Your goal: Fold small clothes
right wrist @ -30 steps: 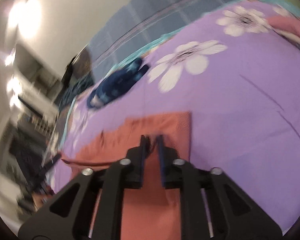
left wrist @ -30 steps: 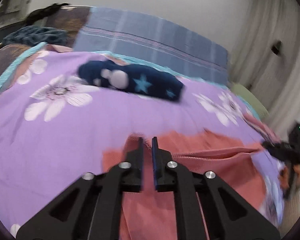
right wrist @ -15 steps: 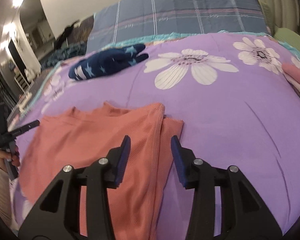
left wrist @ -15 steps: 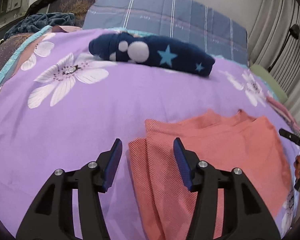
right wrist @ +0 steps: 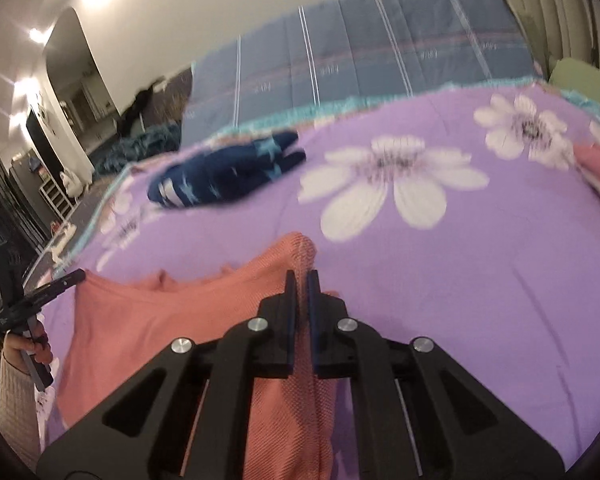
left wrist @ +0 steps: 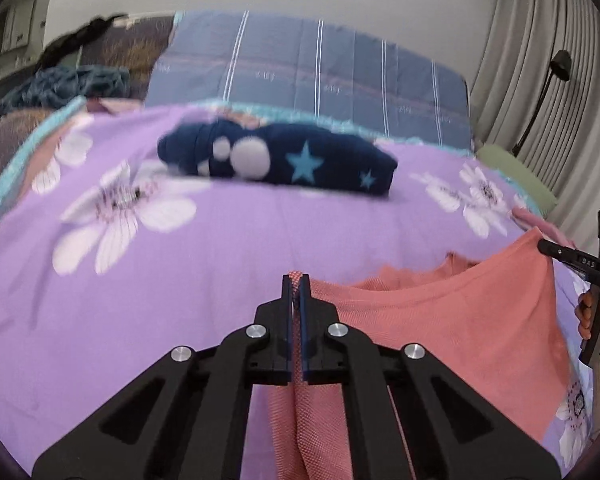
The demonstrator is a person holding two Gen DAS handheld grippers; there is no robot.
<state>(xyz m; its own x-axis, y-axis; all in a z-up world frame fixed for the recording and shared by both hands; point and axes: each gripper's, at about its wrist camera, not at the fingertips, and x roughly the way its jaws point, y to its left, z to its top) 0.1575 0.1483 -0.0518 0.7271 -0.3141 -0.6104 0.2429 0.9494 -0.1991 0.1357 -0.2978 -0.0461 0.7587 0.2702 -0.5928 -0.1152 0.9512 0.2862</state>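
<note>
– Where is the shirt (left wrist: pixel 452 320)?
– On the purple bedspread (left wrist: pixel 220 264), near the folded blue garment (left wrist: pixel 284 158).
– And the grippers?
– The left gripper (left wrist: pixel 296 282) and the right gripper (right wrist: pixel 301 278), jaws just closed, each pinch a corner of it.

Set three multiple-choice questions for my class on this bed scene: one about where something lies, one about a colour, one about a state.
1. Where does the navy starred garment lie?
A. on the purple bedspread, beyond the salmon top
B. on the floor
C. under the salmon top

2. What colour are the big flowers on the bedspread?
A. yellow
B. white
C. red

3. How do the left tongs stand?
A. wide open over bare bedspread
B. shut on the salmon top
C. shut on the navy garment

Answers:
1 A: the navy garment rests on the bedspread, farther off than the salmon top.
2 B: the flower has white petals.
3 B: the left tongs pinch a salmon fold; the right tongs do likewise.
</note>
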